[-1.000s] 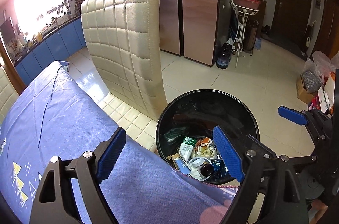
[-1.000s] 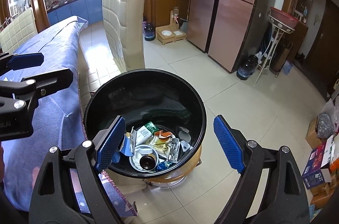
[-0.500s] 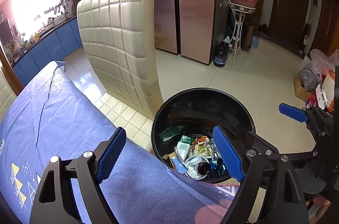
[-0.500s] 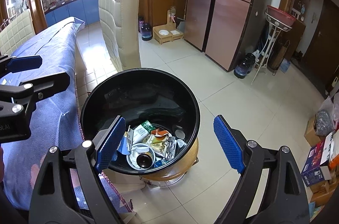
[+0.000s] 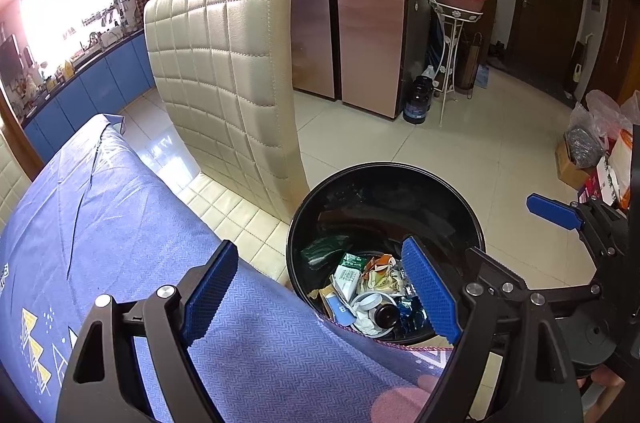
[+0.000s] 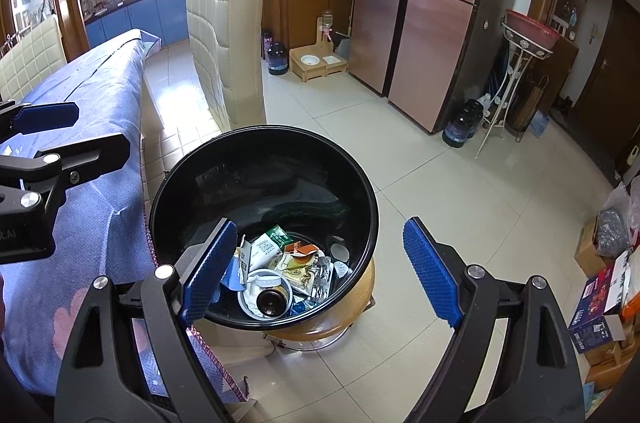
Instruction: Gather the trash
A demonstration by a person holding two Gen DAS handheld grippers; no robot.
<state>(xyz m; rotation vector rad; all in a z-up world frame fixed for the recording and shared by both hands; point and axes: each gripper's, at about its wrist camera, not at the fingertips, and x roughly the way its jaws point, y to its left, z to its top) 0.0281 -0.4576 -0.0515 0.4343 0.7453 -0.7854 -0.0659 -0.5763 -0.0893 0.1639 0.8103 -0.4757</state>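
Note:
A round black trash bin point(image 5: 384, 167) point(image 6: 264, 131) stands on a wooden stool point(image 6: 360, 307) at the corner of the blue-clothed table point(image 5: 100, 223). Inside lie crumpled wrappers point(image 6: 298, 265), a white lid and a brown bottle point(image 6: 273, 299) point(image 5: 386, 313). My left gripper point(image 5: 320, 291) hovers open over the table corner and the bin's near rim, nothing between its pads. My right gripper point(image 6: 320, 271) hangs open above the bin's right side, also holding nothing. In the left wrist view, one of the right gripper's fingers point(image 5: 554, 211) shows beyond the bin.
A cream quilted chair point(image 5: 228, 71) point(image 6: 224, 23) stands just behind the bin, against the table. Tiled floor spreads to the right toward copper cabinet doors point(image 5: 360, 23), a dark jug point(image 5: 418, 99) and a wire stand. Boxes and bags point(image 6: 600, 303) pile up at the far right.

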